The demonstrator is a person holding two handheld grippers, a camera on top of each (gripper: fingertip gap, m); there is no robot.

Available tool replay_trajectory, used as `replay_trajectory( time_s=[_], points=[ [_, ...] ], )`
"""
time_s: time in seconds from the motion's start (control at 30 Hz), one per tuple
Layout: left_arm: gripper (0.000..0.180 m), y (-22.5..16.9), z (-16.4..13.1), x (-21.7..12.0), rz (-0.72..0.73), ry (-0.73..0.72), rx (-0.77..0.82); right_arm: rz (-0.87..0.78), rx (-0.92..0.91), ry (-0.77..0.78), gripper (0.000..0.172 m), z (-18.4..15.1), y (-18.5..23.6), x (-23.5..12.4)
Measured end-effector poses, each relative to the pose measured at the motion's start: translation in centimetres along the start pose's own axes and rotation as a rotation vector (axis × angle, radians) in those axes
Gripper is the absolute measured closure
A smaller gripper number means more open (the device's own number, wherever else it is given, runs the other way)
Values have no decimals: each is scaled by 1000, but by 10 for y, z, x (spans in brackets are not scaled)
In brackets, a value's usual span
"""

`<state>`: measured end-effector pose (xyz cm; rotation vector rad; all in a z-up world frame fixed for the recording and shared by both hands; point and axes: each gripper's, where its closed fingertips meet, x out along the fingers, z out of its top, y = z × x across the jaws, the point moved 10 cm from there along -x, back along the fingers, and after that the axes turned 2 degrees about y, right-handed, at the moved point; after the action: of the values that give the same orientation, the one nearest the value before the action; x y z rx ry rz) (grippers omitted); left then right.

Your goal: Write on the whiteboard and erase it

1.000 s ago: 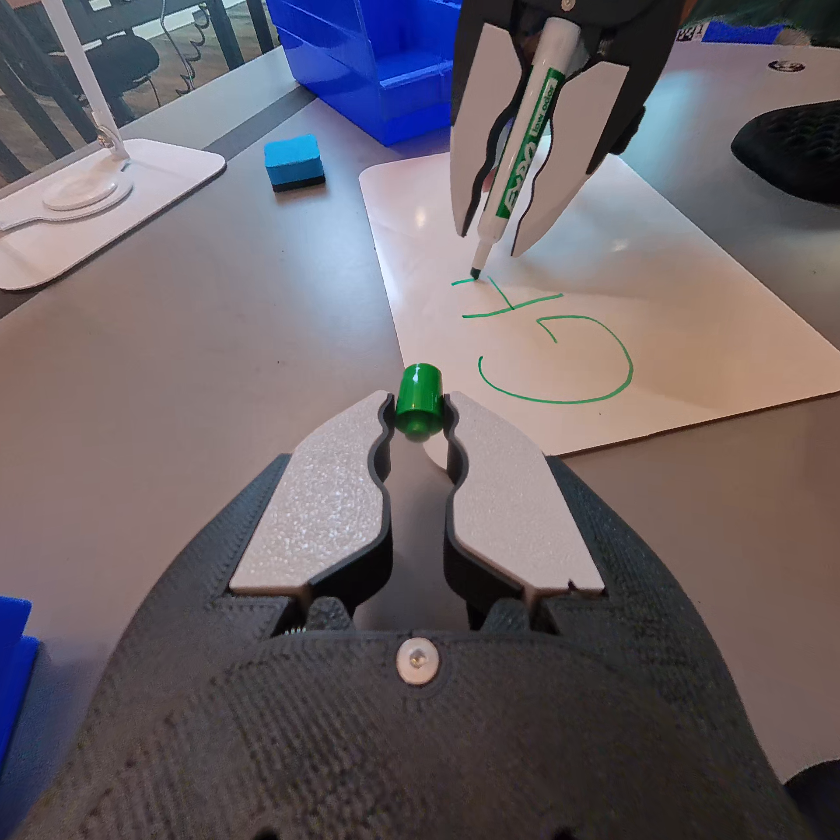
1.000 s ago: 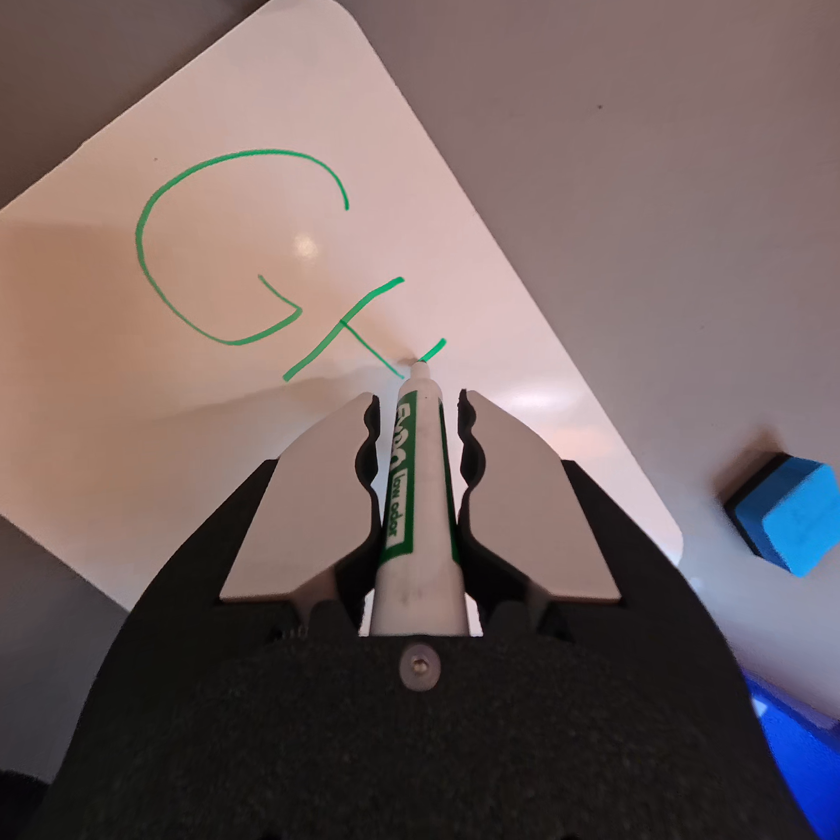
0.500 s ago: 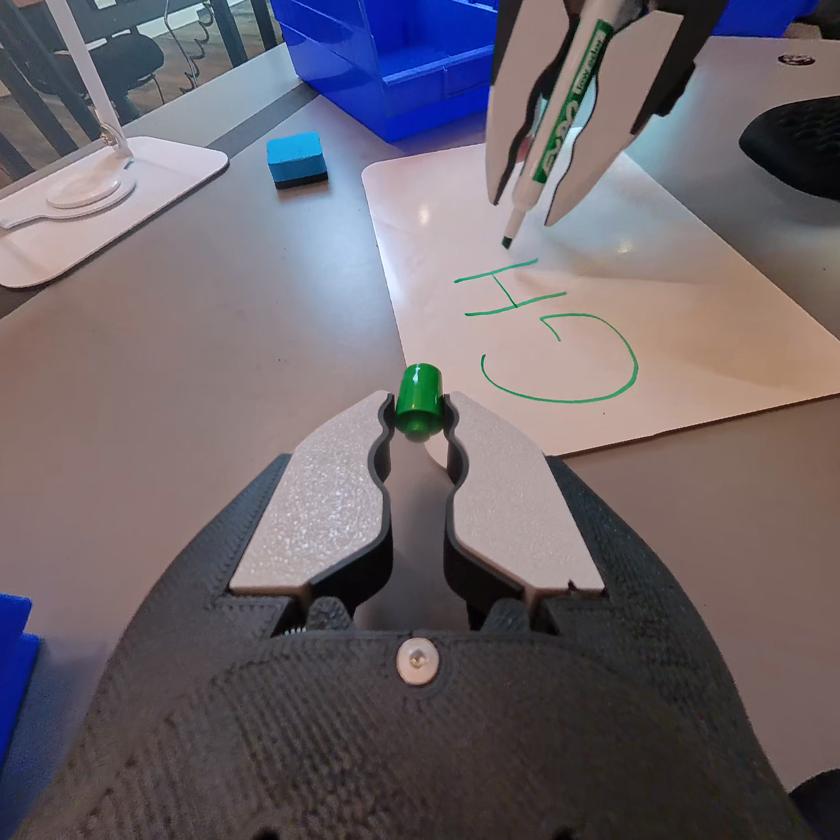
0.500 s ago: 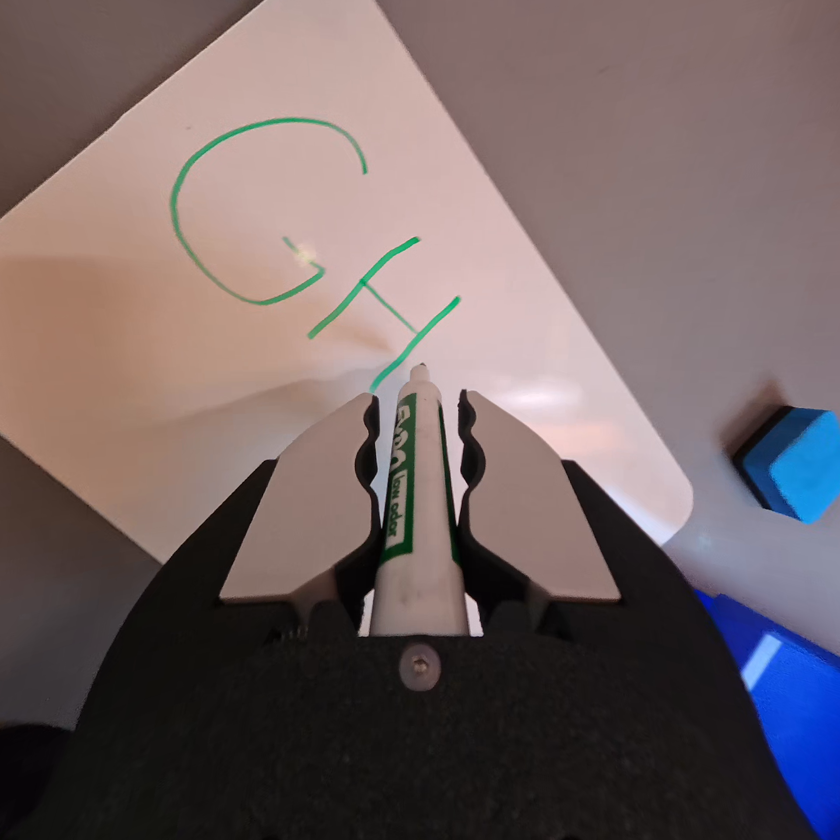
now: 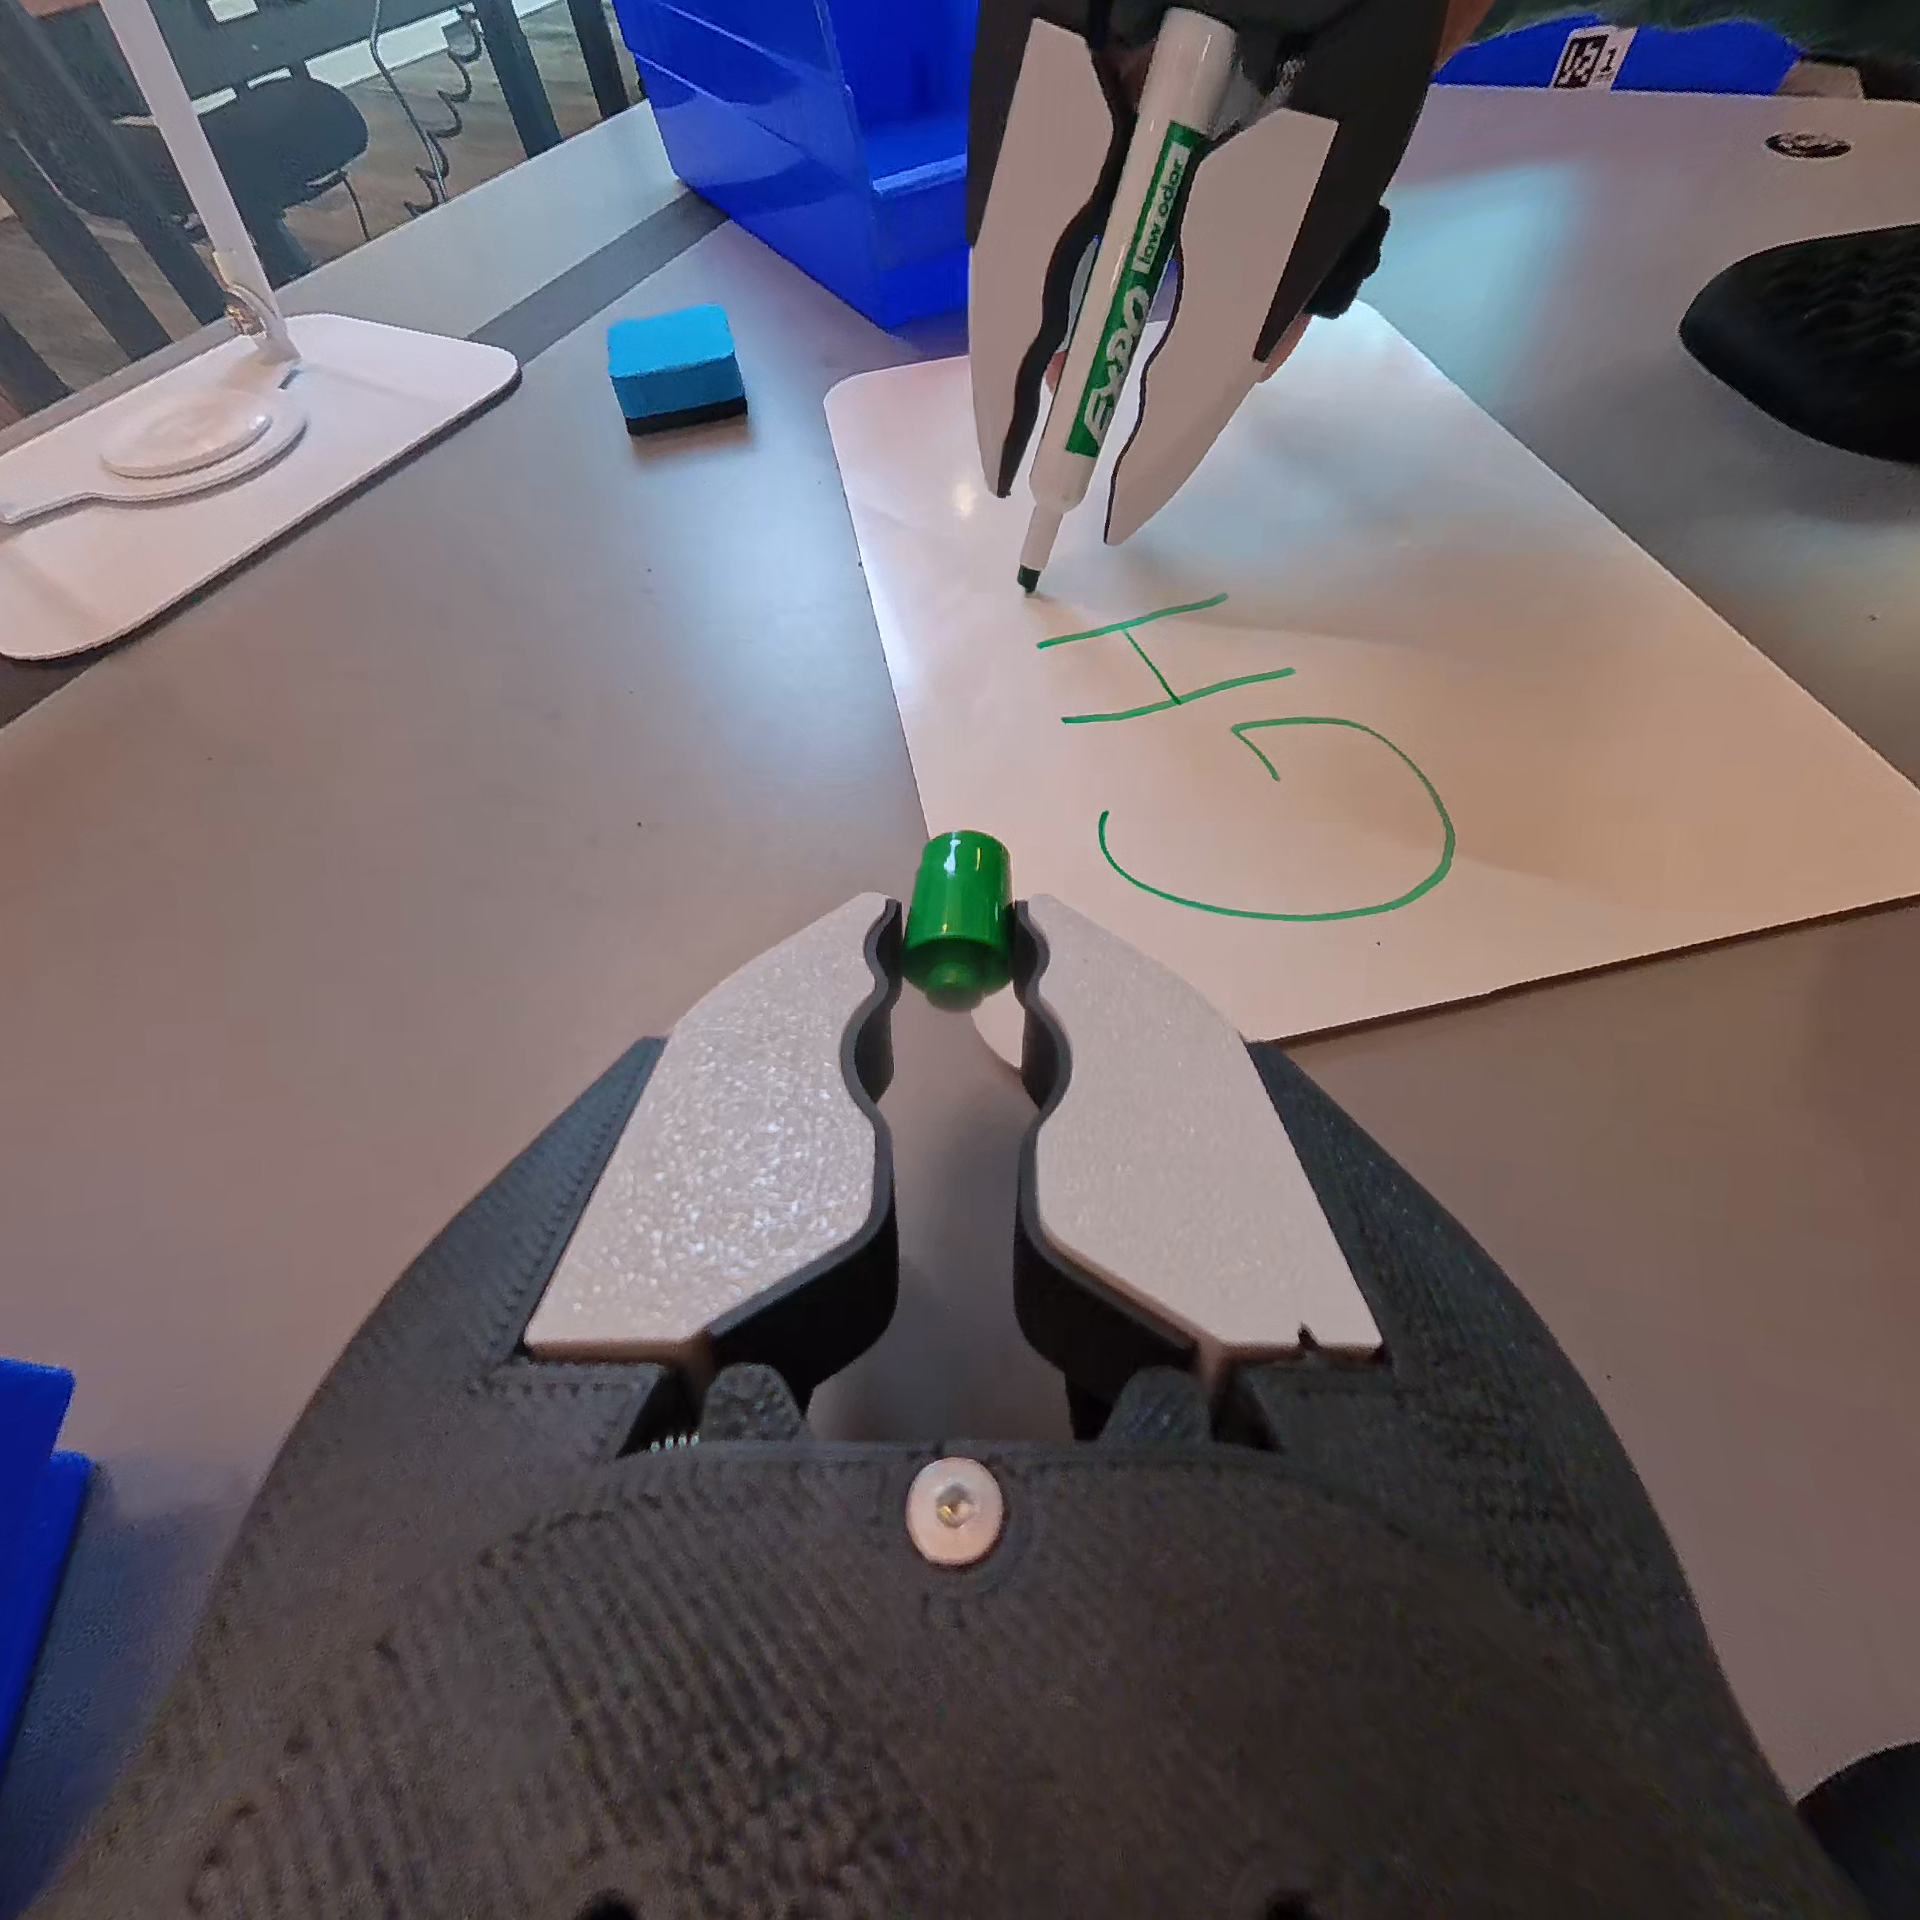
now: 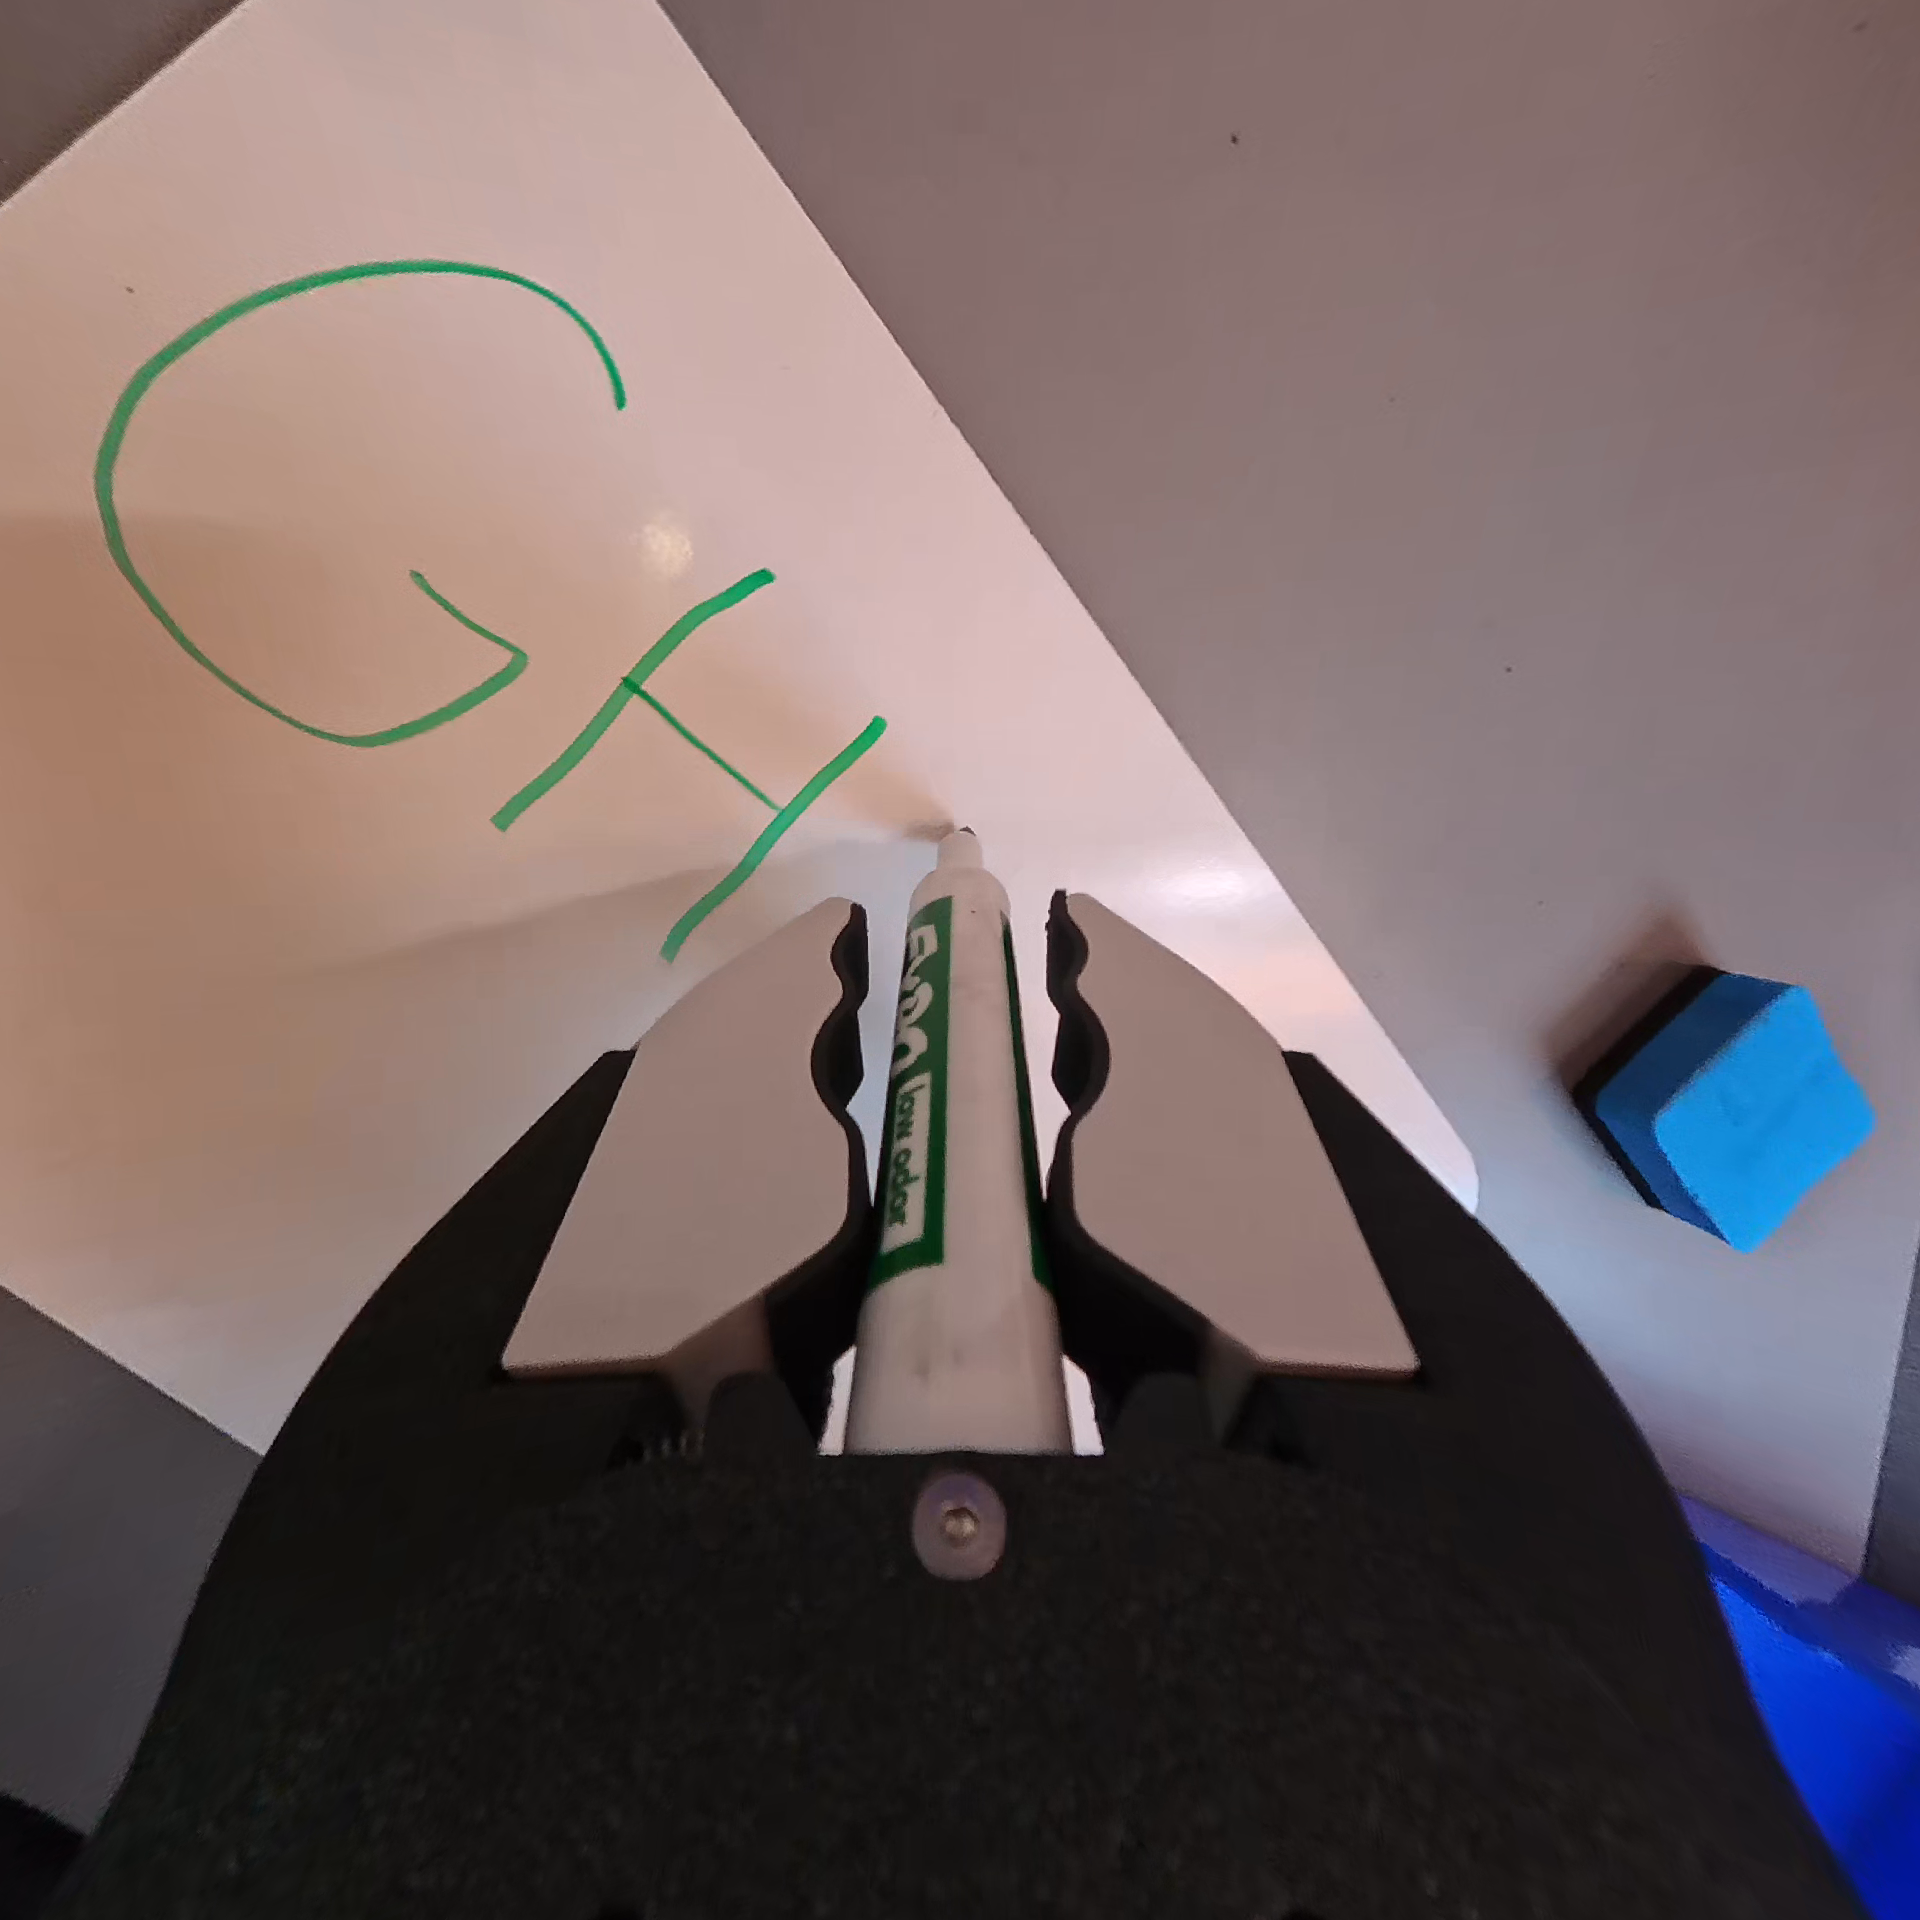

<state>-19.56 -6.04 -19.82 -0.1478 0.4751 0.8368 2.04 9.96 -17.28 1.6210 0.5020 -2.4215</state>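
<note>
On the grey counter (image 5: pixel 436 790) lies the whiteboard (image 5: pixel 1455 582), marked with green strokes (image 6: pixel 343 520). Above its far left part, the right claw (image 6: pixel 956 914) grips a green-labelled marker (image 6: pixel 961 1122) between its fingers, tip touching the board just beyond the strokes. Nearer, the left claw (image 5: pixel 956 925) pinches the green cap (image 5: pixel 956 904) at the board's near corner. Left of the board sits a blue eraser (image 5: pixel 675 364), near a blue bin (image 5: pixel 810 135).

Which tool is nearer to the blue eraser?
Right. The right tool holds the marker over the whiteboard's corner beside the eraser; the left tool, gripping the cap, sits farther back.
</note>
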Motion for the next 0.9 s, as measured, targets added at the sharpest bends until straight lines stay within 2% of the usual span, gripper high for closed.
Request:
replay_trajectory(
  time_s=[0.37, 0.7, 0.9],
  points=[
    [160, 0, -1, 1, 1, 8, 0, 45, 16, 30, 137, -29, 31, -19],
    [160, 1, -1, 1, 5, 6, -7, 10, -7, -61, 137, 2, 7, -7],
    [160, 1, -1, 0, 4, 4, -5, 27, -19, -61, 137, 7, 6, 1]
  ],
)
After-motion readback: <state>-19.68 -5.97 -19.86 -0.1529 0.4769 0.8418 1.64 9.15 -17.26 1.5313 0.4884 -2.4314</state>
